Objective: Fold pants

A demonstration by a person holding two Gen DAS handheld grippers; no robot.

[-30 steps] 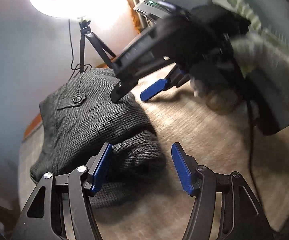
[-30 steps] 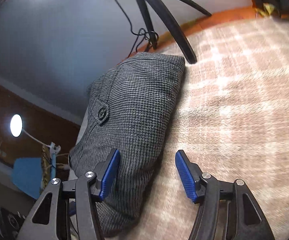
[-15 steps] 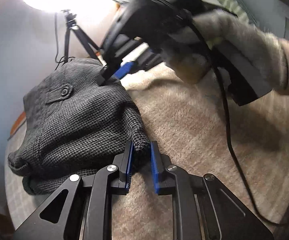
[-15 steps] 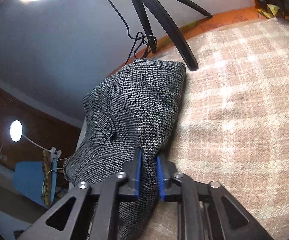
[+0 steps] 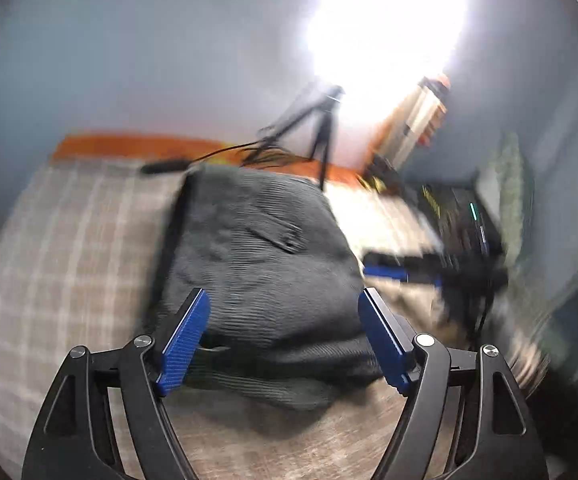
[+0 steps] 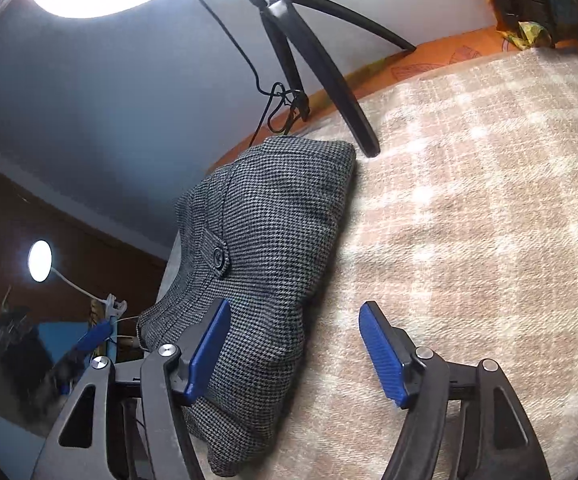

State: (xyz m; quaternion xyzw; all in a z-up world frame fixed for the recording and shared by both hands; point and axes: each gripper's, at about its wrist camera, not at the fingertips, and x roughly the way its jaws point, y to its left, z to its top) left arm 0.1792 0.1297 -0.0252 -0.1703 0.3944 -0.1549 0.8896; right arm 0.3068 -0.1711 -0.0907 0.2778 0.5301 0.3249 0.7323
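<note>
Right wrist view: houndstooth pants folded into a thick bundle on the plaid blanket, running from ten toward seven o'clock of the frame centre. Right gripper just opened, blue pads wide apart, left pad over the bundle's near edge, nothing pinched. Left wrist view, badly blurred: same pants at centre, left gripper likewise just opened, jaws spread either side of the near fold, gripping nothing as far as the smear allows.

Risks, as judgement:
- Springy stacked layers likely to creep open once let go; near corner at six o'clock already bulging and loose.
- Ribbed pad snagging the coarse weave on withdrawal, dragging the top layer askew.
- Bundle close to the blanket's edge at nine o'clock; a nudge could tip it off.
- Tripod leg at twelve o'clock just beside the far end, easy to knock.

Materials: woollen, nubbly, grey-black check with buttoned pocket flap; fuzzy beige blanket; hard black plastic jaws.
</note>
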